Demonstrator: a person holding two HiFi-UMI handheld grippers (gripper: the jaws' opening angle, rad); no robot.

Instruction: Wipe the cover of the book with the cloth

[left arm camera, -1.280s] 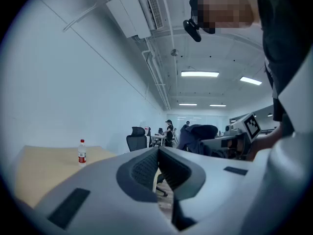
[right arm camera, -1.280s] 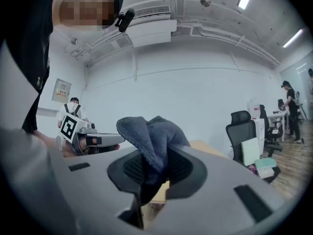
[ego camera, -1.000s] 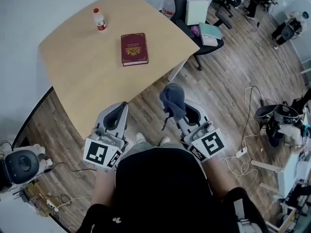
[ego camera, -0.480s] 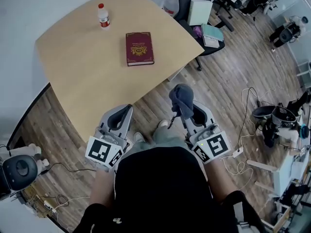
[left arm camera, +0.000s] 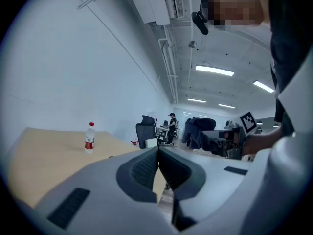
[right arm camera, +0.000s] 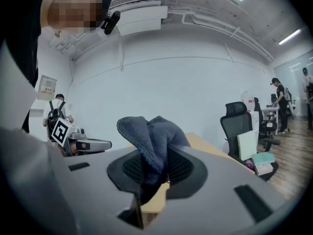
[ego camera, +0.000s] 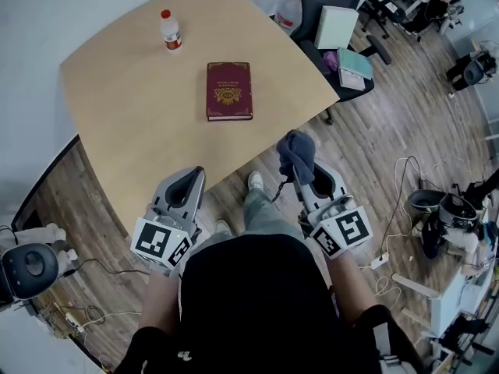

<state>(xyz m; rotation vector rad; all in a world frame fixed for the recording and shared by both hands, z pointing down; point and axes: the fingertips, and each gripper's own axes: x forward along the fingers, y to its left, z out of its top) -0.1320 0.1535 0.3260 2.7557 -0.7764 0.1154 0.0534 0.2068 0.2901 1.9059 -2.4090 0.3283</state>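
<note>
A light wooden table with a curved edge (ego camera: 132, 107) stands on plank flooring. The grey left gripper (ego camera: 192, 178) hovers at the table's near edge, its jaws pressed together on nothing. The grey right gripper (ego camera: 302, 164) is just off that edge. A dark red hardcover book (ego camera: 228, 90) lies flat mid-table, well apart from both. A bunched blue-grey cloth (ego camera: 298, 150) is clamped in the right jaws. A small red-capped plastic bottle (ego camera: 170, 30) stands near the far edge.

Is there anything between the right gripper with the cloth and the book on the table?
Nothing visible stands in the way. The right gripper, shut on the cloth, is off the near edge of the table; only bare tabletop lies between that edge and the book. The bottle stands beyond the book, outside the path.
</note>
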